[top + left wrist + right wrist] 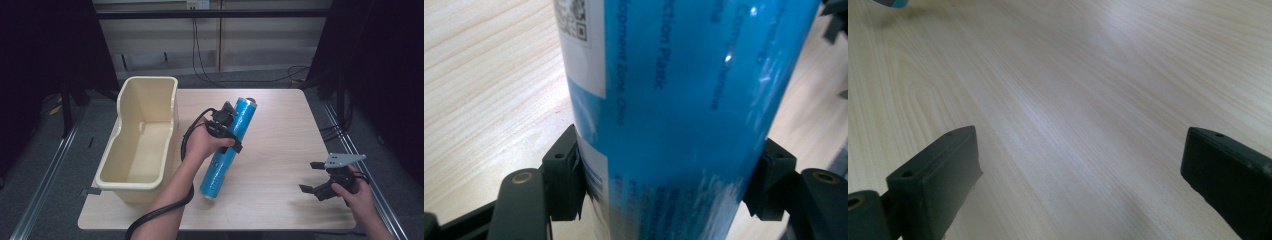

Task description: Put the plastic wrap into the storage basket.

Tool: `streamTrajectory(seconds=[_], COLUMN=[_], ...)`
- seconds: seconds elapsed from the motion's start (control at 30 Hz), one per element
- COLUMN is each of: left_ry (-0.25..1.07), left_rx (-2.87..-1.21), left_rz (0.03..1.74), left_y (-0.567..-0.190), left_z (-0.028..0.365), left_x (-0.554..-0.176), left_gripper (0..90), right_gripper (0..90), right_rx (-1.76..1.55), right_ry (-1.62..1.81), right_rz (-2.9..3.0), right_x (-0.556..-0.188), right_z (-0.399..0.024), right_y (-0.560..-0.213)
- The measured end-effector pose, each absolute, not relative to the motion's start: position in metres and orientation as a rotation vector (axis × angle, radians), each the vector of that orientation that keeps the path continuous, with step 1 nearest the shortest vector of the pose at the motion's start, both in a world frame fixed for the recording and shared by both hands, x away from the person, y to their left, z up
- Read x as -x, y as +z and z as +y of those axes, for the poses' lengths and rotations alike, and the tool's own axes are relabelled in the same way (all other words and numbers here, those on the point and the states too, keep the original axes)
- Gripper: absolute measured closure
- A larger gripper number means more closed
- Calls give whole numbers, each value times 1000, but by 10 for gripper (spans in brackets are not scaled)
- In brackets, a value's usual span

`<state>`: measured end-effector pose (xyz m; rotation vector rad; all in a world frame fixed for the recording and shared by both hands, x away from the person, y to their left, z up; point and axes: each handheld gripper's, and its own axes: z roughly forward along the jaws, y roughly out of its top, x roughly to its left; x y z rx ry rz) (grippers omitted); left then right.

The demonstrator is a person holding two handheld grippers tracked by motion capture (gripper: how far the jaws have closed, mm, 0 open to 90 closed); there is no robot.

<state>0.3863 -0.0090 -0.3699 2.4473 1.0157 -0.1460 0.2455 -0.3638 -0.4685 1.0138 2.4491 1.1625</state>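
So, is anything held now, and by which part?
The left gripper clamps the blue roll around its middle; the right gripper holds nothing.

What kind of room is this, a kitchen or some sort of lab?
Probably a lab or recording booth: dark curtains flank a bare wooden table, loose cables run along the floor, and the person's hands hold camera-bearing grippers.

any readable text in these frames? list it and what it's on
All on the blue roll, in the left gripper view:
"Com…" – cut off at the top edge
"…lopment Zone, Chin…" – partial
"Plastic"
A further line beside the first: too faint to read
QR code on its white label: no legible characters
Small print low on the roll, near the jaws: blurred, unreadable
High view and right gripper view: no readable text.
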Motion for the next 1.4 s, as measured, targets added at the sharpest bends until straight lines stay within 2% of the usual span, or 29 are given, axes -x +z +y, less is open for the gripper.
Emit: streamTrajectory(seconds=[0.13,1.4], left_ry=[-117,-141], left_rx=[-2436,-2413], left_rz=[1031,1121], left_y=[-359,-276], left_z=[-4,33], left_x=[-387,-387], left_gripper=[323,323], right_gripper=[21,21], right_rx=[-1011,-1007], right_ry=[1163,1177], right_rz=[2449,2435], right_x=[-245,-247], right_z=[-363,-363], right_y=[-468,-468])
